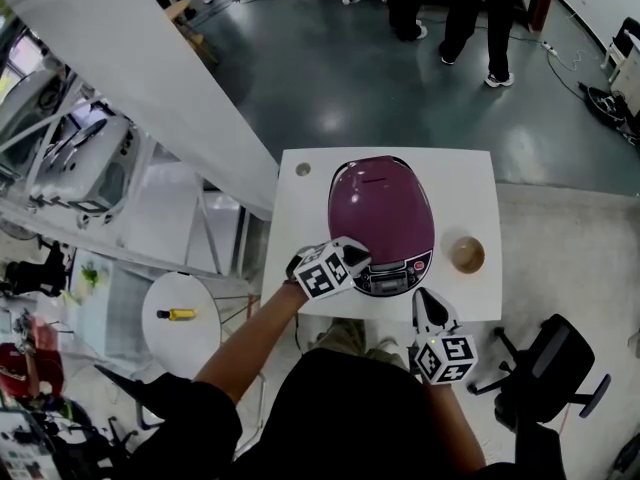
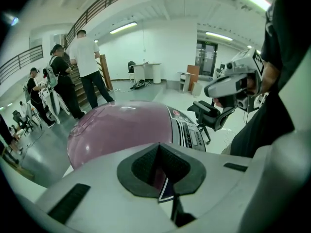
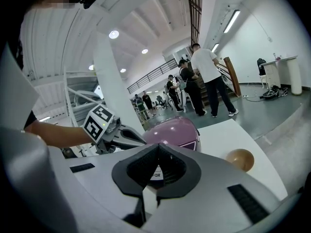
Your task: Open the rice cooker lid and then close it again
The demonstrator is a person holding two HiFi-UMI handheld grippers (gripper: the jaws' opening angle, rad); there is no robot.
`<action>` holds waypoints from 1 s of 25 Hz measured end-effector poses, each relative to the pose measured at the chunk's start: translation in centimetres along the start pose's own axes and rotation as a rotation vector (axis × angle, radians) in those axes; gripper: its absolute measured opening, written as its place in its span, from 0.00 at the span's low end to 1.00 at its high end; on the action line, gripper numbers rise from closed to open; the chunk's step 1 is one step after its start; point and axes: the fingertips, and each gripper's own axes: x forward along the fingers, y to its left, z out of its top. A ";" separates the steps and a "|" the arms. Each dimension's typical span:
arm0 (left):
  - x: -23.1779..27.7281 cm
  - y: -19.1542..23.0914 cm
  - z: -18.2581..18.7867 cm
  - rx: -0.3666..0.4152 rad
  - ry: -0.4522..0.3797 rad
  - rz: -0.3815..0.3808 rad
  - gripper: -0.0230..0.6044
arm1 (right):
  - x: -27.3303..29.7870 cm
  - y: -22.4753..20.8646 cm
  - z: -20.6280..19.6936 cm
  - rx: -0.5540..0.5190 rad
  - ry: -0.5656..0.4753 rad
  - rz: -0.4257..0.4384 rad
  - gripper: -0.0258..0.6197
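Note:
A purple rice cooker [image 1: 380,213] stands in the middle of the white table [image 1: 480,183] with its lid down. My left gripper [image 1: 360,260] is shut and empty, its tips at the cooker's front left by the control panel [image 1: 395,276]. In the left gripper view the closed jaws [image 2: 160,178] point at the purple lid [image 2: 121,130]. My right gripper [image 1: 425,296] is shut too, holding nothing, at the table's front edge to the right of the cooker. The right gripper view shows the cooker [image 3: 177,130] ahead and the left gripper [image 3: 116,130] beside it.
A brown bowl [image 1: 466,254] sits on the table right of the cooker. A small round object [image 1: 303,169] lies at the far left corner. A round side table [image 1: 180,338] with a yellow item stands at left, a black chair [image 1: 545,368] at right. People stand far behind.

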 end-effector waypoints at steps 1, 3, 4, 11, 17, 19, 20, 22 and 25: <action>0.0 0.0 0.0 0.010 0.006 0.001 0.04 | 0.0 0.2 0.0 -0.002 0.001 0.002 0.04; 0.1 -0.2 -0.2 0.013 0.029 -0.006 0.04 | -0.1 0.3 -0.2 -0.011 0.005 0.001 0.04; 0.1 -0.2 -0.2 0.013 0.040 -0.010 0.04 | -0.2 0.3 -0.3 -0.023 0.009 -0.003 0.04; 0.3 -0.4 0.0 0.098 0.161 -0.027 0.04 | -0.4 1.0 -0.8 -0.083 0.027 -0.014 0.04; 0.4 -0.6 0.2 0.154 0.258 -0.023 0.04 | -0.8 0.9 -1.2 -0.093 0.031 -0.019 0.04; 0.5 -0.6 0.2 0.157 0.286 -0.033 0.04 | -0.9 0.6 -1.3 -0.087 0.029 -0.021 0.04; 0.6 -0.6 0.3 0.160 0.297 -0.037 0.04 | -1.0 0.6 -1.3 -0.084 0.029 -0.022 0.04; 0.7 -0.6 0.3 0.160 0.304 -0.044 0.04 | -1.1 0.5 -1.3 -0.080 0.029 -0.021 0.04; 0.5 -0.6 0.1 0.125 0.266 -0.053 0.04 | -1.3 0.5 -0.6 -0.078 0.014 -0.020 0.04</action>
